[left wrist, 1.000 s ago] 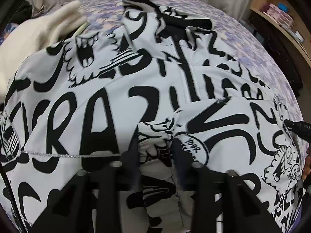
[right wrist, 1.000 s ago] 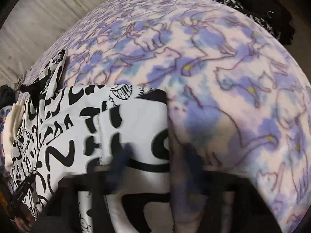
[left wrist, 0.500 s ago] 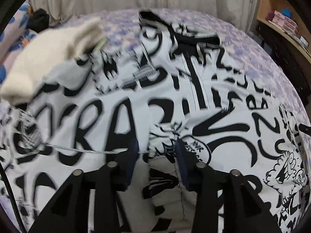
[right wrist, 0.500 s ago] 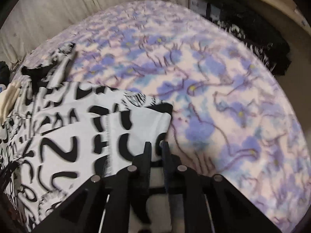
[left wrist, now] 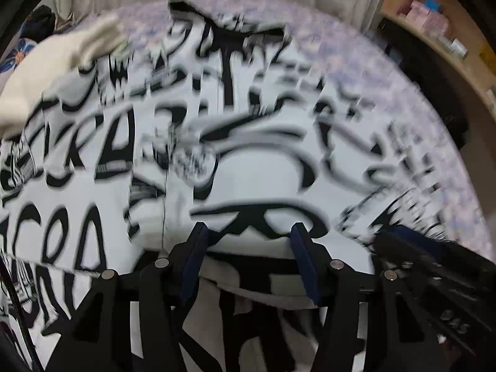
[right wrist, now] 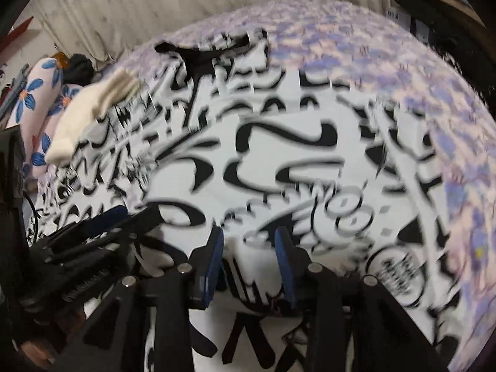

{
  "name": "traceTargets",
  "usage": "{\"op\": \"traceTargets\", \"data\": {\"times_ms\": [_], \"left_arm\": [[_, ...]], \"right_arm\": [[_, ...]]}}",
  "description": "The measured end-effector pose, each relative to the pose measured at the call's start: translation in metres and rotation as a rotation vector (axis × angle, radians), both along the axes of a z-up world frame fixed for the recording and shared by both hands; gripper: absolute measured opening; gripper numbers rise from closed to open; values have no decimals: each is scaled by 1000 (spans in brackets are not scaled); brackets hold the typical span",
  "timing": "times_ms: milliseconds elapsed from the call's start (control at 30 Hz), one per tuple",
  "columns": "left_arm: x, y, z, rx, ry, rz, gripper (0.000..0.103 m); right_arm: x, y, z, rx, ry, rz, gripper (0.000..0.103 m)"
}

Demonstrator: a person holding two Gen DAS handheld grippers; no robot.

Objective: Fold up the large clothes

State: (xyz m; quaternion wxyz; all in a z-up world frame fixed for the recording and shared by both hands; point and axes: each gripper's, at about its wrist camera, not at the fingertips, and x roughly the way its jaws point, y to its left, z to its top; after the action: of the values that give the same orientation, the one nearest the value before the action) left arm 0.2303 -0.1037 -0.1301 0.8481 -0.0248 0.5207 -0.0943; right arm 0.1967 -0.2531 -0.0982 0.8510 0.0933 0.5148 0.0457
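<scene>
A large white jacket with black graffiti lettering lies spread on the bed, its black collar at the far end. It fills the right wrist view too. My left gripper is open, its blue pads wide apart just above the near hem. My right gripper is open over the near right part of the jacket. The right gripper shows at the lower right of the left wrist view. The left gripper shows at the left of the right wrist view. Both views are blurred by motion.
The bed has a purple floral blanket. A cream garment lies on the jacket's far left shoulder. A floral pillow sits at far left. A wooden shelf with boxes and dark furniture stand to the right. A curtain hangs behind.
Both grippers have pulled back toward the near hem and opened. The right gripper, shut half a second ago at the folded sleeve edge, has let go; the jacket now fills its view.
</scene>
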Motion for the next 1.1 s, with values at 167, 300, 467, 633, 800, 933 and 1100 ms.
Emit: {"op": "traceTargets", "data": {"times_ms": [167, 300, 467, 633, 800, 933, 1100], "left_arm": [[-4, 16, -5, -45, 2, -7, 54], [-3, 27, -5, -80, 0, -24, 54], [-3, 25, -5, -51, -5, -24, 54], [-7, 23, 1, -19, -6, -22, 54], [-15, 23, 12, -3, -17, -21, 67], [-26, 23, 24, 26, -54, -16, 71], [-40, 28, 36, 26, -57, 2, 71]], "right_arm": [[-23, -65, -8, -227, 1, -148, 32], [-42, -118, -8, -57, 10, -185, 0], [-45, -110, -6, -166, -9, -192, 0], [-47, -110, -2, -167, -7, -207, 4], [-53, -105, 6, -130, -16, -215, 18], [-63, -92, 16, -139, -37, -208, 31], [-77, -83, 23, -95, -42, -211, 32]]}}
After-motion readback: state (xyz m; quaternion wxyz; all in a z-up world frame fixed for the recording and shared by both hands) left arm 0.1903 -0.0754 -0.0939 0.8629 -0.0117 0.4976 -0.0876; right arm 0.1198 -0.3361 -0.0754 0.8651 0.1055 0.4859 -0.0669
